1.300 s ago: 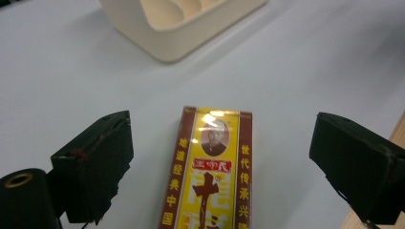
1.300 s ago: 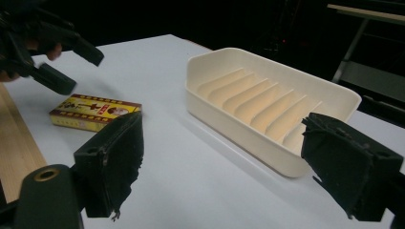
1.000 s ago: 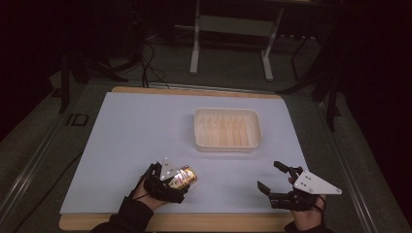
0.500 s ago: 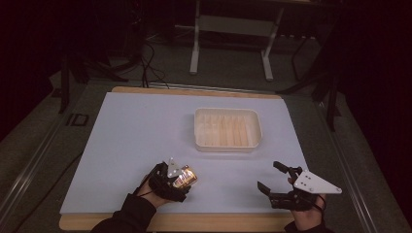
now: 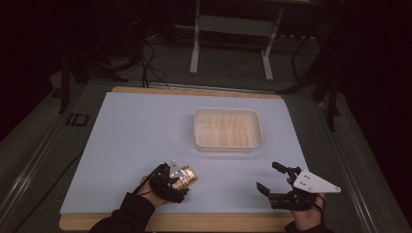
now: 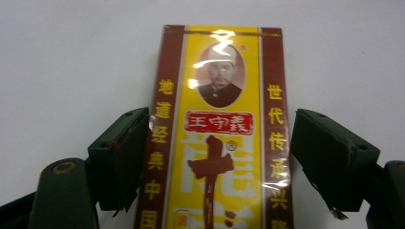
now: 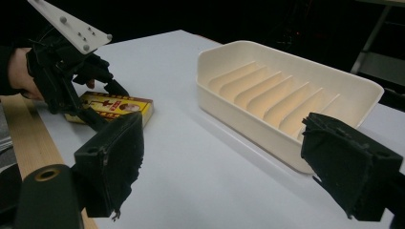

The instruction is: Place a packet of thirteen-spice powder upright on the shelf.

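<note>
A yellow and dark red box (image 5: 185,178) with Chinese writing and a portrait lies flat on the white table near its front left. My left gripper (image 5: 179,180) straddles it with the jaws open. In the left gripper view the box (image 6: 219,133) runs up between the jaws; the left jaw is at its edge and a small gap shows at the right jaw. My right gripper (image 5: 266,175) hovers open and holds nothing near the front right. From the right gripper view (image 7: 224,157) I see the box (image 7: 117,107) under the other gripper.
A cream ribbed tray (image 5: 227,147) sits empty at the table's middle right, close ahead of my right gripper (image 7: 239,114). The table's wooden front edge (image 5: 218,221) runs just below both hands. Dark floor, cables and a metal stand lie beyond.
The left hand has shifted very slightly over the box. The box and the right gripper stay where they were.
</note>
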`<state>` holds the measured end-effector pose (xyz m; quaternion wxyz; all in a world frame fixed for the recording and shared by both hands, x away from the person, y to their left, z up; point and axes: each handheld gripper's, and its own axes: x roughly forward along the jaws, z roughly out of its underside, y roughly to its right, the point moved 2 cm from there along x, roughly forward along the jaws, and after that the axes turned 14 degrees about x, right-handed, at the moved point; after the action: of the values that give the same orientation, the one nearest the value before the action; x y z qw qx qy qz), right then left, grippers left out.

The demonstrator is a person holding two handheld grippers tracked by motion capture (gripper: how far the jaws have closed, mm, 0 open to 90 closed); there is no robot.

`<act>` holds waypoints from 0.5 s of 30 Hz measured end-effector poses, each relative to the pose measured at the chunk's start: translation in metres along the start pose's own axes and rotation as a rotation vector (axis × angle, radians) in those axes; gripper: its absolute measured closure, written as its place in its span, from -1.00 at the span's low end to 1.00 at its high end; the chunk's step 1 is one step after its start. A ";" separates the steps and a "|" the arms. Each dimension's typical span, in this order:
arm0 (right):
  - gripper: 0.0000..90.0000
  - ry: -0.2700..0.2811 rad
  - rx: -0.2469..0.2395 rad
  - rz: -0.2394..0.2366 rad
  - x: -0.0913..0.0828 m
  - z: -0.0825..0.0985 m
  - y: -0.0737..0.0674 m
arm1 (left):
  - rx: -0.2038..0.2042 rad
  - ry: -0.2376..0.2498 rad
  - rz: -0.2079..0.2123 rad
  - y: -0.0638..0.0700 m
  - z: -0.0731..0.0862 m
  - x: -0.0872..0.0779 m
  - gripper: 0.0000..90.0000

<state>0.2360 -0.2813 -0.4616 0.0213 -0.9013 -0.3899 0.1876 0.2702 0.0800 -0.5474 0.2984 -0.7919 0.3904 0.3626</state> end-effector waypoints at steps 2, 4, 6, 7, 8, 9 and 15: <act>-0.67 0.001 -0.002 0.000 0.000 0.000 0.000 | -0.012 -0.002 0.004 -0.001 0.000 0.001 -0.46; -0.67 0.001 -0.003 -0.001 0.000 0.000 0.000 | -0.021 -0.002 0.002 -0.001 0.000 0.000 -0.42; -0.67 0.002 -0.003 -0.002 0.000 0.000 0.000 | -0.027 -0.006 -0.007 -0.001 -0.001 -0.001 -0.33; -0.67 0.000 -0.003 -0.002 0.000 0.000 0.000 | -0.034 -0.004 -0.006 -0.001 -0.001 -0.001 -0.31; -0.67 0.000 -0.002 -0.002 0.000 0.000 0.000 | -0.030 -0.002 0.000 -0.001 0.000 -0.002 -0.30; -0.67 0.000 -0.002 -0.002 0.000 0.000 0.000 | -0.034 0.003 0.004 -0.002 0.000 -0.003 -0.29; -0.67 0.002 -0.003 0.000 0.000 0.000 0.000 | -0.049 0.059 0.009 -0.004 -0.002 -0.011 -0.27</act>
<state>0.2358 -0.2815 -0.4611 0.0204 -0.9014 -0.3903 0.1862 0.2696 0.0850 -0.5366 0.2655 -0.8076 0.3935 0.3499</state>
